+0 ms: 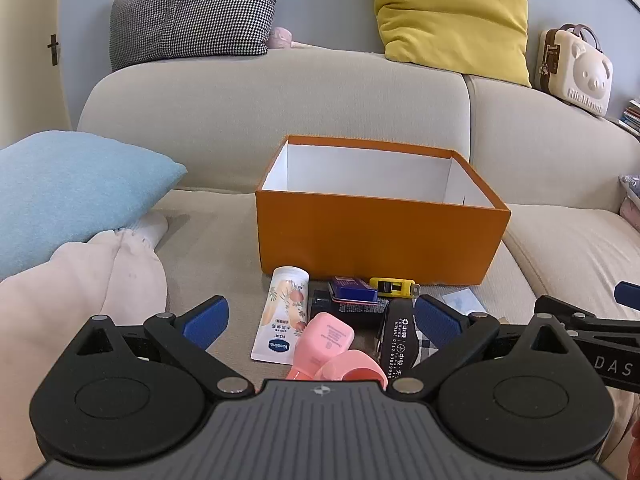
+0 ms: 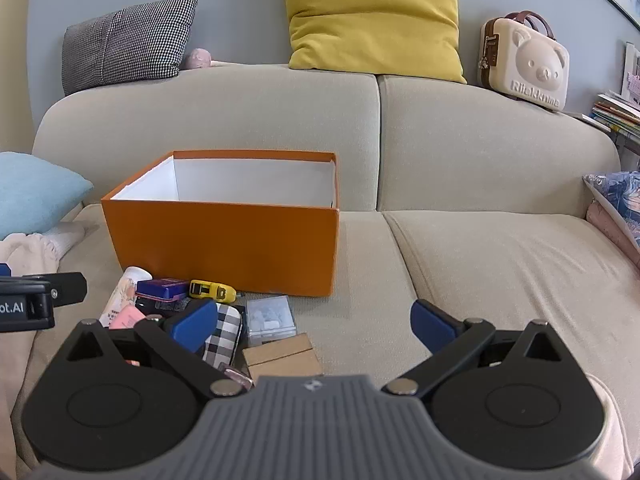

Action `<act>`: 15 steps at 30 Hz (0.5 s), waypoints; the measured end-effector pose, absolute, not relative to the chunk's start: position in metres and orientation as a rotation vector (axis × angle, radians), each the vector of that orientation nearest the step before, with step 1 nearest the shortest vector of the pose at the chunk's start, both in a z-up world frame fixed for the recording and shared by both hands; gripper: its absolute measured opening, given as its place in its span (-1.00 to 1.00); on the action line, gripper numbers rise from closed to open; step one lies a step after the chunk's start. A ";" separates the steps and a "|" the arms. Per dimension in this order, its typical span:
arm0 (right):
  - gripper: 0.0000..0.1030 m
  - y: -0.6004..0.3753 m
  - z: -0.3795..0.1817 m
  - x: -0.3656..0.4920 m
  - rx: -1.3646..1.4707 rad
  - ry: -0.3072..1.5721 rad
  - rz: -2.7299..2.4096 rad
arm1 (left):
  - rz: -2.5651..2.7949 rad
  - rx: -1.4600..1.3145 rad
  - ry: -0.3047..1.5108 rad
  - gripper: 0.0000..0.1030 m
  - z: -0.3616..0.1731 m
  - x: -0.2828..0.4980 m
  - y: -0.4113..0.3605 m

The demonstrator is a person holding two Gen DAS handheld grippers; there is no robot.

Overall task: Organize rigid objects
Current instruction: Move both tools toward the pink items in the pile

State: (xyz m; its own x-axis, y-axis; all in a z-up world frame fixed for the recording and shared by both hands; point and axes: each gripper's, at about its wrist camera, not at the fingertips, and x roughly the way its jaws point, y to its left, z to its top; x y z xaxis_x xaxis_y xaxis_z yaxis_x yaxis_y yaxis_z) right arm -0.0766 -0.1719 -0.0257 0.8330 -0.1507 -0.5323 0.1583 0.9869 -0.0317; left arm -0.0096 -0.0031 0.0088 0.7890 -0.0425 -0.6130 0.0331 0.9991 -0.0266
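Observation:
An open orange box (image 1: 376, 240) (image 2: 224, 236) with a white inside stands on the beige sofa seat. In front of it lies a pile of small items: a white lotion tube (image 1: 282, 320), a pink bottle (image 1: 324, 340), a blue case (image 1: 354, 289), a yellow stapler-like tool (image 1: 392, 286) (image 2: 212, 290), a black tool with white print (image 1: 398, 340), a checked pouch (image 2: 224, 334), a clear plastic case (image 2: 270, 318) and a cardboard box (image 2: 282, 356). My left gripper (image 1: 322, 318) hangs open over the pile. My right gripper (image 2: 314, 322) is open above the cardboard box, nothing held.
A light blue cushion (image 1: 72, 196) and pale pink cloth (image 1: 80, 288) lie at the left. Houndstooth (image 1: 192, 16) and yellow (image 1: 452, 16) cushions and a cream bear case (image 2: 524, 60) sit on the sofa back. The right seat cushion (image 2: 500, 260) is bare.

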 end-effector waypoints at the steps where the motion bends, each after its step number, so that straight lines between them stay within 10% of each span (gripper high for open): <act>1: 0.98 -0.172 -0.025 -0.077 0.015 0.562 -0.164 | -0.041 -0.016 0.661 1.00 0.009 -0.010 -0.003; 15: 0.98 -0.172 -0.024 -0.077 0.013 0.566 -0.158 | -0.044 -0.025 0.667 1.00 0.009 -0.010 0.000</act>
